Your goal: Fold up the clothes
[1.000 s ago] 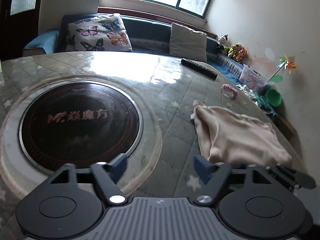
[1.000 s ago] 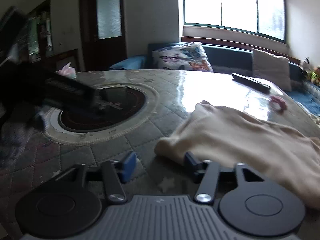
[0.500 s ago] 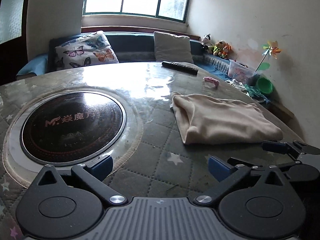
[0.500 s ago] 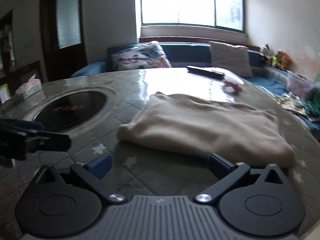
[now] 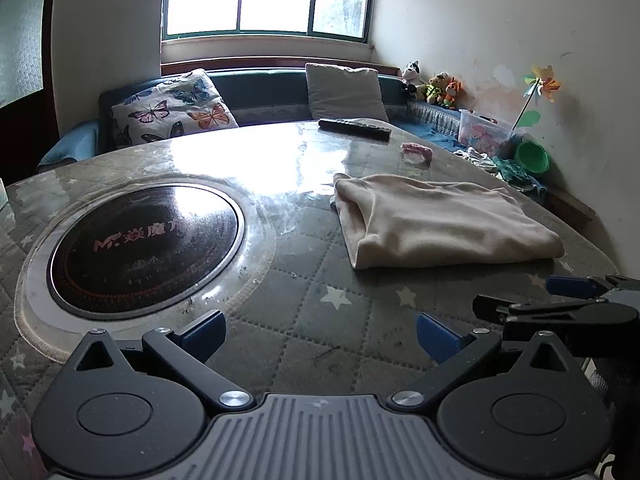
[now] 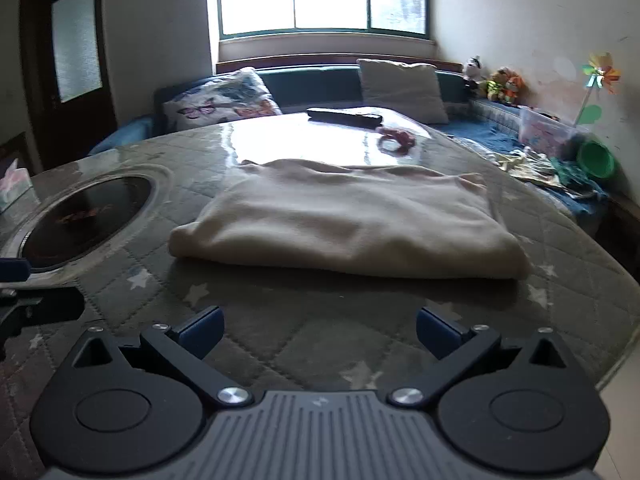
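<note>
Folded cream garment [image 6: 344, 220] lies beyond both spread-apart grippers, left gripper [image 5: 320, 330] and right gripper [image 6: 319, 327]; remote [image 6: 344, 117] behind.

Both wrist views look low across the table [image 5: 304, 304], sharing the garment [image 6: 344, 220]

The table [image 5: 320, 320] fills the lower and middle frame in both views, covered by a grey-green quilted mat with pale stars under a glossy clear sheet. A round black cooktop [image 5: 144, 240] with a pale ring sits in it at left centre. A folded beige garment [image 5: 440, 224] lies flat at right centre, apart from the cooktop. Farther back, near the table's far edge, lie a dark remote [image 5: 354, 129] and, right of it, a small pink item [image 5: 417, 152]. Window glare covers the upper middle of the tabletop.
</note>
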Available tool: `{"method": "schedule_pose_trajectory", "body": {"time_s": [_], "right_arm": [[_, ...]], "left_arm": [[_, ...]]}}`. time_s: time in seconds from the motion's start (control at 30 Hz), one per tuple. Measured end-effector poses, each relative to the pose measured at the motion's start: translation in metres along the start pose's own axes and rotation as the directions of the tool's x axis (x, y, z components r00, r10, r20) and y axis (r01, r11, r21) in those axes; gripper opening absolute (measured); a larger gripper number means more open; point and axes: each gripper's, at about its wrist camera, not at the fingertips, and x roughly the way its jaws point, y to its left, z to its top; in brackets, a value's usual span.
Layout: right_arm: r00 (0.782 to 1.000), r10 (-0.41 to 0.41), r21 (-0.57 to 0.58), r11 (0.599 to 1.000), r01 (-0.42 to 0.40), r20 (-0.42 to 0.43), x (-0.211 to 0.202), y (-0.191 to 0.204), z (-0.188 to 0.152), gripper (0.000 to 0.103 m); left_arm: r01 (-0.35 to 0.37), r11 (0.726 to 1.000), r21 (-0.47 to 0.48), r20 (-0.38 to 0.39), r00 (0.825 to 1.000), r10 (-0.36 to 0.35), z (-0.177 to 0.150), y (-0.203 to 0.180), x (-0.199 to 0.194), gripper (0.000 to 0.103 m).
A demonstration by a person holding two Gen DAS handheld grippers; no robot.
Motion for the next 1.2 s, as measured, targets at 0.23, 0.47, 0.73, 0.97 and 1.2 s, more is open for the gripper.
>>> {"method": "schedule_pose_trajectory", "body": {"time_s": [0.23,0.47,0.73,0.97,1.2], "right_arm": [[1.000,-0.021,0.016,1.000,0.022,-0.012,-0.003,-0.002,-0.003,0.103],[0.999,-0.039,0.022,0.999,0.040,-0.026,-0.003,-0.003,-0.006,0.103],[0.998,-0.050,0.024,0.998,0.051,-0.037,-0.003,-0.004,-0.009,0.103],[0.998,-0.052,0.030,0.998,0.054,-0.037,-0.004,-0.004,-0.010,0.103],[0.998,-0.052,0.037,0.998,0.054,-0.044,-0.004,-0.005,-0.011,0.103]], "left_arm": [[0.001,1.000,0.014,-0.019,1.000,0.000,-0.006,-0.008,0.000,0.103],[-0.006,1.000,0.030,-0.038,0.999,0.007,-0.012,-0.013,0.000,0.103],[-0.008,0.999,0.045,-0.047,0.999,0.010,-0.016,-0.019,-0.001,0.103],[-0.004,0.998,0.058,-0.054,0.999,0.008,-0.019,-0.024,0.000,0.103],[0.005,0.998,0.069,-0.060,0.998,0.000,-0.021,-0.027,0.000,0.103]]}}
